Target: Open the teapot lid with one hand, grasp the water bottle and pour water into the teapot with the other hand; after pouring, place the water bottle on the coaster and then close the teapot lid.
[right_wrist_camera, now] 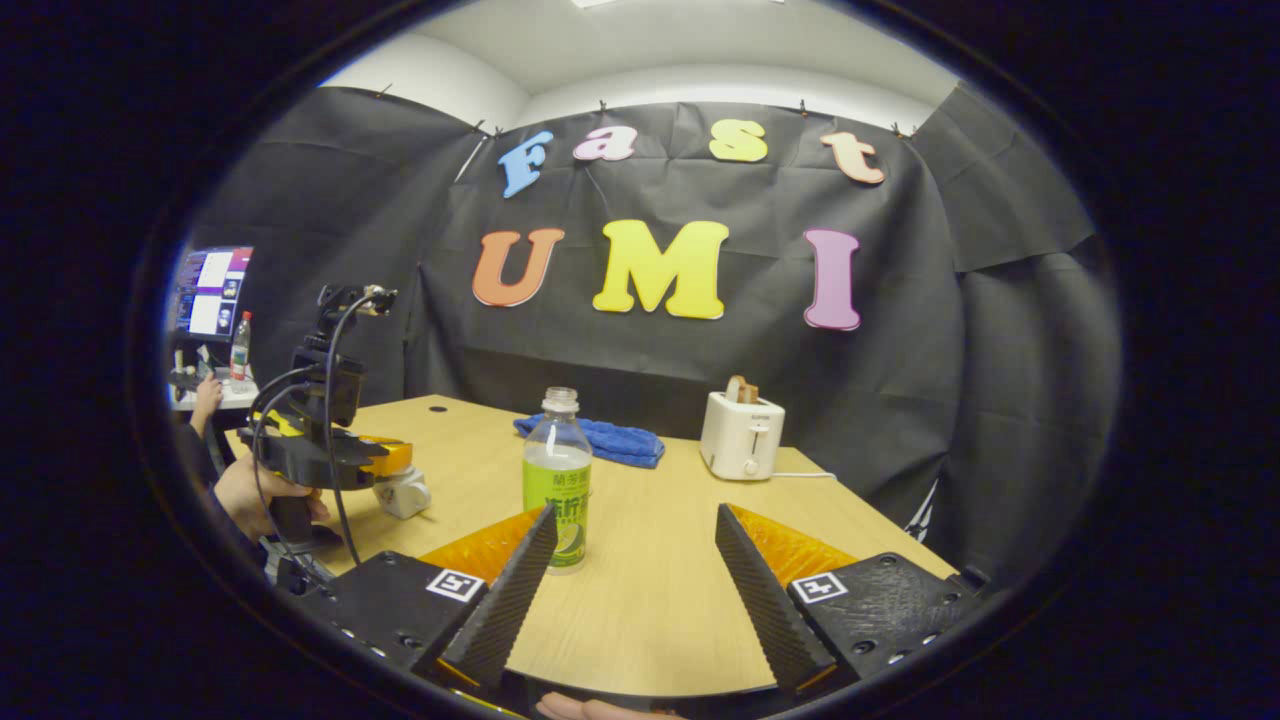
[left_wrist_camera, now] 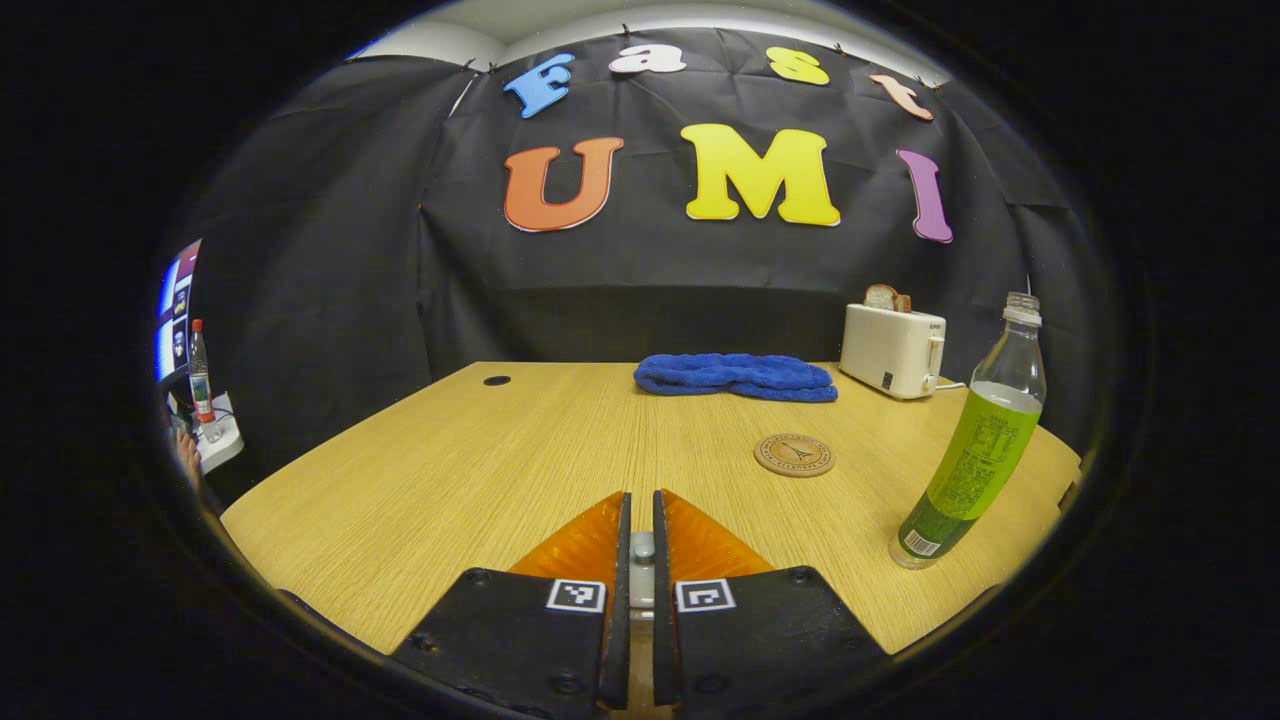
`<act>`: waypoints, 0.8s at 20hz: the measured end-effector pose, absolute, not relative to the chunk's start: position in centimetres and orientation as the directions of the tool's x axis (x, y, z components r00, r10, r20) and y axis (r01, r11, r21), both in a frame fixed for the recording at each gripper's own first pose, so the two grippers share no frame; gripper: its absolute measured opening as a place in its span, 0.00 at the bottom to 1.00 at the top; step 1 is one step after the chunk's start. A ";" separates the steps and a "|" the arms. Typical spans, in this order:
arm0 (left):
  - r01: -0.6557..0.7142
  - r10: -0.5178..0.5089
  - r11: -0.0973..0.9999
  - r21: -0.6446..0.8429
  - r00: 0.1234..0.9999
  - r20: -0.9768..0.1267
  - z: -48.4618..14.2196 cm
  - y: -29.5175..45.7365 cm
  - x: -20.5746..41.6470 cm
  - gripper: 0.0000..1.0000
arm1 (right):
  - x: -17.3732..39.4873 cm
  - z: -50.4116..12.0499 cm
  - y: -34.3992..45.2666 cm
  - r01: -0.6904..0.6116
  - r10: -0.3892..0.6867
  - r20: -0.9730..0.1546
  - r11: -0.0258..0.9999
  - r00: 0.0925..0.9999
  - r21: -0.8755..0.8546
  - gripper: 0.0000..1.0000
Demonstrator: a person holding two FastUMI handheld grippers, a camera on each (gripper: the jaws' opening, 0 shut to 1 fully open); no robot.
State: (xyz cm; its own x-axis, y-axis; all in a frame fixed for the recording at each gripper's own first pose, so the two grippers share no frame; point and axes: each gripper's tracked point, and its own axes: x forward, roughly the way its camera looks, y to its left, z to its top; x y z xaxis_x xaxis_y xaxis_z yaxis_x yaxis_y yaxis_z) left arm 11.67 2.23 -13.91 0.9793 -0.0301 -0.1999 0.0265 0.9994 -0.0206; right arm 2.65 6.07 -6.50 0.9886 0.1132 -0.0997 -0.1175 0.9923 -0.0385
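Left fingers (left_wrist_camera: 617,560) pinching lid knob (left_wrist_camera: 642,546); right apart.

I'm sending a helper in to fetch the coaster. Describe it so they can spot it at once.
Start at the wooden table in front of the black cloth wall. Toward the far edge lie a blue towel and a white toaster; the coaster lies nearer, between the towel and the green-labelled water bottle. It is the only flat round brown disc, with a dark emblem in its centre.

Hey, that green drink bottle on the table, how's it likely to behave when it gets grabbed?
The bottle looks tall and narrow, so a push up high may tip it. It is over half full, probably fairly heavy. With no cap on, tilting could spill it.
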 end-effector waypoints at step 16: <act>0.091 -0.103 0.990 -0.104 0.988 -0.112 -7.1 2.4 6.7 0.03 | 9.3 -11.4 13.1 -0.200 0.210 -0.169 0.977 0.963 0.073 0.97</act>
